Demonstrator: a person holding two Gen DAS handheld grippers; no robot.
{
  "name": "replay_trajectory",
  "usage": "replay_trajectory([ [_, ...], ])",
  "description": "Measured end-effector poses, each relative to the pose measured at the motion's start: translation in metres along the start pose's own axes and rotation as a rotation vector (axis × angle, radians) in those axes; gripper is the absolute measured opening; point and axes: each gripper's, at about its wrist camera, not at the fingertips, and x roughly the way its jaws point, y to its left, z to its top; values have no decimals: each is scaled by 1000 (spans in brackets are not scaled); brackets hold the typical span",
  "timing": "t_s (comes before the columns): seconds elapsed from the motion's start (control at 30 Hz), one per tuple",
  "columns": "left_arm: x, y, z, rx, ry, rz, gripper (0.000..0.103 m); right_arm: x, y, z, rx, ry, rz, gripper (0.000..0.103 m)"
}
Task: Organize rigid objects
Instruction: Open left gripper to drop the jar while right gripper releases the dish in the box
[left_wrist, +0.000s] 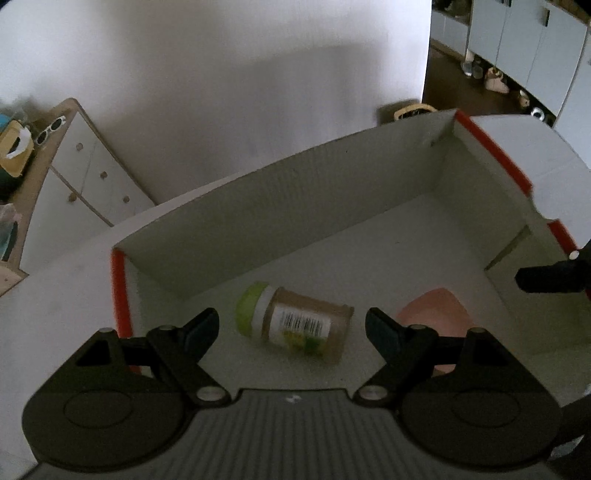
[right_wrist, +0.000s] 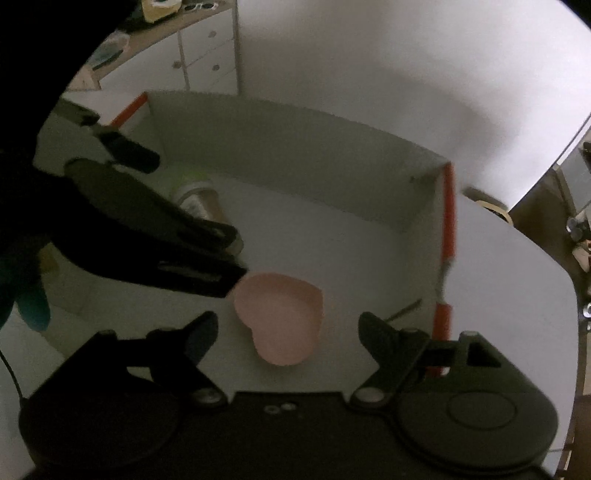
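Both cameras look down into an open white box (left_wrist: 332, 206) with orange edges, standing on a white table (left_wrist: 55, 295); all places below are given relative to this box. Jar (left_wrist: 295, 321) with a green lid lies on its side on the box floor, near the front, lid toward the left orange edge, barcode label facing up. Pink heart-shaped dish (right_wrist: 280, 317) sits on the box floor to the right of the jar, apart from it, hollow side up. Left gripper (left_wrist: 291, 325) hangs over the front of the box, above the jar; jaws stand wide open, the jar showing in the gap between the fingers, pads not pressing on it. Right gripper (right_wrist: 288, 332) hangs over the front right part of the box, above the pink dish; jaws wide open, dish visible between the fingers, no contact seen. In the right wrist view the left gripper's fingers cross the left side of the picture and hide part of the jar. Behind the box, at left, a white drawer cabinet (left_wrist: 85, 177) with round knobs; sunglasses (left_wrist: 50, 129) rest on its top. Frames slightly blurred.
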Motion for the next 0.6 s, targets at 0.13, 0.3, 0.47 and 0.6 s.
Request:
replay_trajectory([
  [0.13,-16,4,-11,-27,-27,-7,87,-18,-2,-6,11,-27,-10,87],
  [0.3,-34,3,-20,-69,-58,-24,87,-36,-1,-15,26,-62,-10,90],
  [0.47,-51,2,-32,-109,-89,-57,91,-54,1,-26,30,-92,-2,91],
  [0.6,-70,0,-43,-118,-116,-72,91,-67,3,-37,33,-116,8,91],
])
